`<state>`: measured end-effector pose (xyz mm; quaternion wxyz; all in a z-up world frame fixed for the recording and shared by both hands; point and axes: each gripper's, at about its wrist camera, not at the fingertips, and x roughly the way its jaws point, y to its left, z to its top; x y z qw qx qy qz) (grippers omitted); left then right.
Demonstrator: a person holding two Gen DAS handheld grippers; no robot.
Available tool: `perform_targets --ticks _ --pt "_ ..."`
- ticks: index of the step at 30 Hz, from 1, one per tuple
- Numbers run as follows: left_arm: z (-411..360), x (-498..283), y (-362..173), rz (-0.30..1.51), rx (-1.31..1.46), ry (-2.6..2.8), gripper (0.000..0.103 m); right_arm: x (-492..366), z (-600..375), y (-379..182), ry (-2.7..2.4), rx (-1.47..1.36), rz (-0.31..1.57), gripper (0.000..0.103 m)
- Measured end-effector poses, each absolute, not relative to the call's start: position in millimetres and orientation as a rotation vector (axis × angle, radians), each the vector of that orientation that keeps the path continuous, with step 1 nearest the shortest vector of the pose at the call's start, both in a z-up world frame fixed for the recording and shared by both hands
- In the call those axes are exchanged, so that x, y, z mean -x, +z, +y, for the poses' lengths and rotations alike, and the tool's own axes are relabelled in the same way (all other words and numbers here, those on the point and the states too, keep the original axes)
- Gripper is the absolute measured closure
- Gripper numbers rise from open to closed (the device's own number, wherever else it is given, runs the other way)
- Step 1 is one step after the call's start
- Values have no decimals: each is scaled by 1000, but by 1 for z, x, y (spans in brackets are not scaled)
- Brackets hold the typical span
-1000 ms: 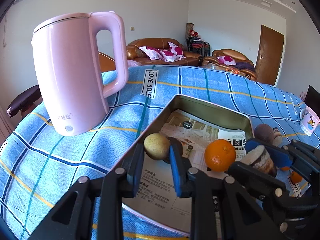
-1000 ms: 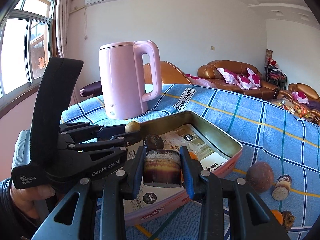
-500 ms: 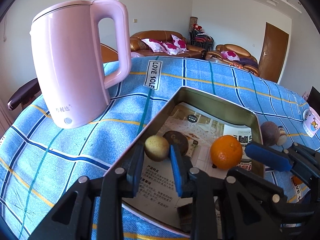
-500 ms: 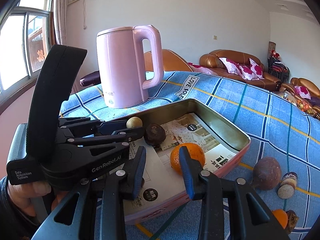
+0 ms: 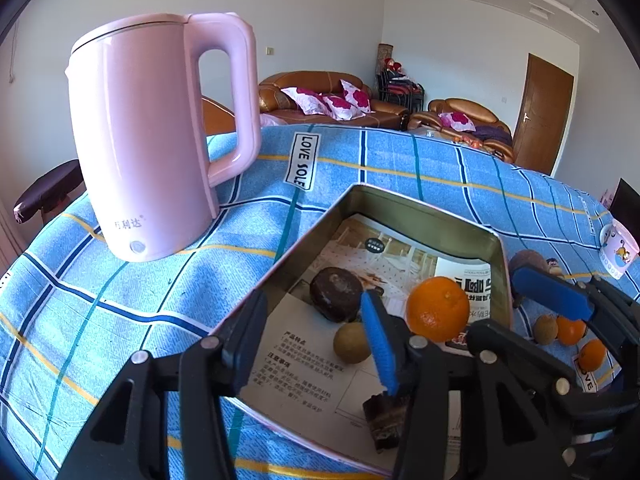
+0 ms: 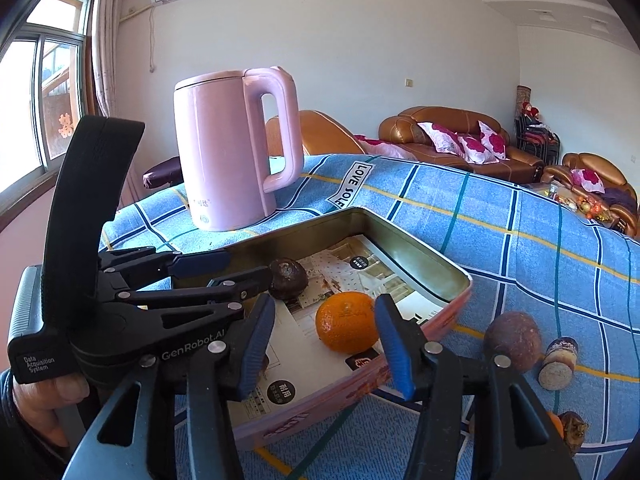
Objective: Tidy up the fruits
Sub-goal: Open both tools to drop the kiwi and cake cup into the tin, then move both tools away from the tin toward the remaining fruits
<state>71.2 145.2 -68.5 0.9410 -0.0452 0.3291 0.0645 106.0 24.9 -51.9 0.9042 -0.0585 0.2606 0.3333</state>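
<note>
Spreading under everything is the blue checked cloth (image 5: 120, 300), with a tall pink plastic kettle (image 5: 148, 136) standing upright on it beside the shallow rectangular metal tin (image 5: 404, 200) lined with printed paper that I judge is my collecting box. Inside it lie a round orange (image 5: 438, 308), a dark wrinkled brown fruit (image 5: 336, 294) and a small yellow-green fruit (image 5: 352, 342). My left gripper (image 5: 316, 340) and right gripper (image 6: 326, 344) both hover over the tin, jaws opening and empty. More fruit waits outside, near the tin.
</note>
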Motion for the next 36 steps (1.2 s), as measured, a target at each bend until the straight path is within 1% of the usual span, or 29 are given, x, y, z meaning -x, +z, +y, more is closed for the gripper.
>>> perform_targets --ticks 1,2,4,6,11,15,19,23,27,33,34,36 --pt "143 -70 -67 660 82 135 43 -105 23 -51 688 114 527 44" --pt "141 -68 -66 647 72 139 40 -102 19 -49 686 107 512 42" --pt "137 -63 -62 614 54 157 30 -96 11 -46 660 124 488 42" --pt "136 -59 -59 589 50 159 27 -90 -4 -40 642 123 472 42" --pt "133 -55 -55 569 37 193 27 -74 -59 -29 533 115 462 41" --pt "119 -46 -45 583 33 178 27 -66 -98 -38 441 130 519 40" --pt "89 -38 -30 580 -9 124 27 -66 -123 -51 406 134 594 40" --pt "57 -37 -26 598 -51 50 27 -72 -137 -61 411 94 662 40" --pt "30 -40 -33 631 -89 15 27 -76 -139 -68 418 80 712 40" --pt "10 -44 -42 669 -119 -19 27 -82 -140 -78 419 74 758 40" --pt "8 -45 -43 672 -122 -24 27 -83 -140 -80 429 72 771 41" --pt "6 -46 -44 679 -127 -27 27 -86 -140 -85 451 65 806 45"
